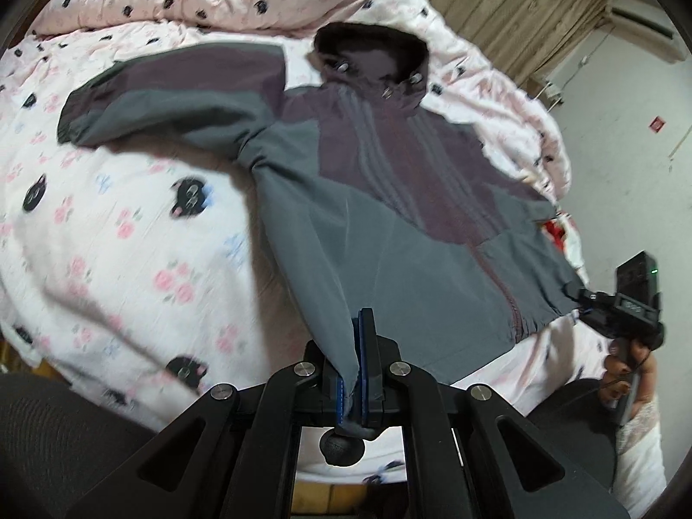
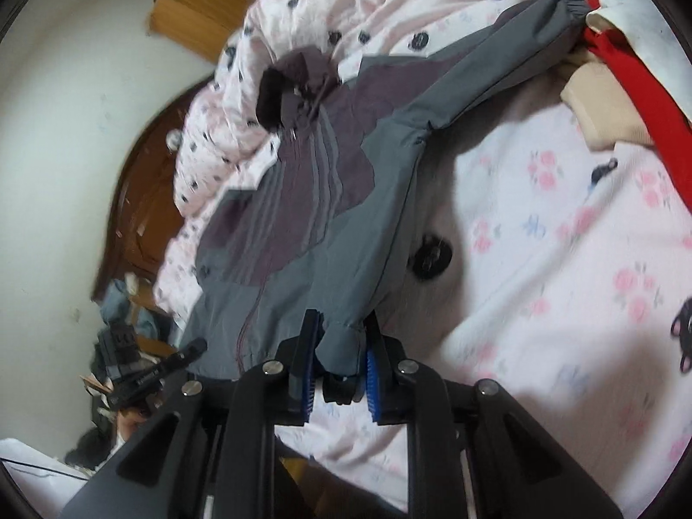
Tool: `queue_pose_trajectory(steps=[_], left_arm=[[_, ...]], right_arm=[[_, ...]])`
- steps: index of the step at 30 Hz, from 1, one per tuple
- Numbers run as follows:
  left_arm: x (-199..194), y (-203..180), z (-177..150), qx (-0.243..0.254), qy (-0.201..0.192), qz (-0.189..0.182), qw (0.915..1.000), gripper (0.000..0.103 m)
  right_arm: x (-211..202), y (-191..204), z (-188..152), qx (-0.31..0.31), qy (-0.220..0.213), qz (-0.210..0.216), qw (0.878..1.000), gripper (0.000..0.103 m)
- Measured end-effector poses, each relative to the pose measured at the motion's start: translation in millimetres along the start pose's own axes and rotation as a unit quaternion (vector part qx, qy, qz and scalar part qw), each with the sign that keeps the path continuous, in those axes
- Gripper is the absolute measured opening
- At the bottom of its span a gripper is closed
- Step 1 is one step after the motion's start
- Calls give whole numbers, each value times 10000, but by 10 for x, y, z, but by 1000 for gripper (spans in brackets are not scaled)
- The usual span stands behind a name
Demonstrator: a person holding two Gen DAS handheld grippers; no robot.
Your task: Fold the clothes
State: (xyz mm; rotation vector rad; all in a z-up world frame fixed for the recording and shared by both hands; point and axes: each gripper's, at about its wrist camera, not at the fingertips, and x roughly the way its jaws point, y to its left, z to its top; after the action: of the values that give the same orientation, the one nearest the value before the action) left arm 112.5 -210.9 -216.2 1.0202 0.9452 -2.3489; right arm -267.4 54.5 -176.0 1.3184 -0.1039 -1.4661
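jacket [image 1: 389, 199] spread flat on bed [image 1: 108, 225], hood toward far edge | left claw [image 1: 361, 346] clenched on one hem corner | right claw [image 2: 341, 346] gripping the other | no fold yet; all folds remain

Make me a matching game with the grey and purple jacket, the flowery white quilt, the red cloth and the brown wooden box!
Things:
1. grey and purple hooded jacket
2. flowery white quilt
3. red cloth
4. brown wooden box

Places:
A. against the white wall
B. spread flat on the bed
C. beside the jacket's far cuff
D. under the jacket

Pairs: 1-B, 2-D, 3-C, 4-A
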Motion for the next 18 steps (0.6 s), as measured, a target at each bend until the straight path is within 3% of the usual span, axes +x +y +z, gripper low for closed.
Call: queue_pose_trajectory(steps=[3,9,13,16,18], left_arm=[[24,35,-43,-44,84,115,9999,4],[-31,27,-92,180,162,373,9990,4],[135,103,-151,174,455,632,9968,8],[185,226,-176,-148,616,695,9956,27],[137,316,-188,-340,617,689,9951,33]], right_arm=[[94,111,-48,-128,254,-257,9993,18],[-6,190,-209,-365,630,-337,9968,18],[140,201,-265,-599,964,-885,9896,18],[295,218,-290,-799,1262,-1386,9790,24],[327,226,-298,-890,1341,-1536,9749,28]])
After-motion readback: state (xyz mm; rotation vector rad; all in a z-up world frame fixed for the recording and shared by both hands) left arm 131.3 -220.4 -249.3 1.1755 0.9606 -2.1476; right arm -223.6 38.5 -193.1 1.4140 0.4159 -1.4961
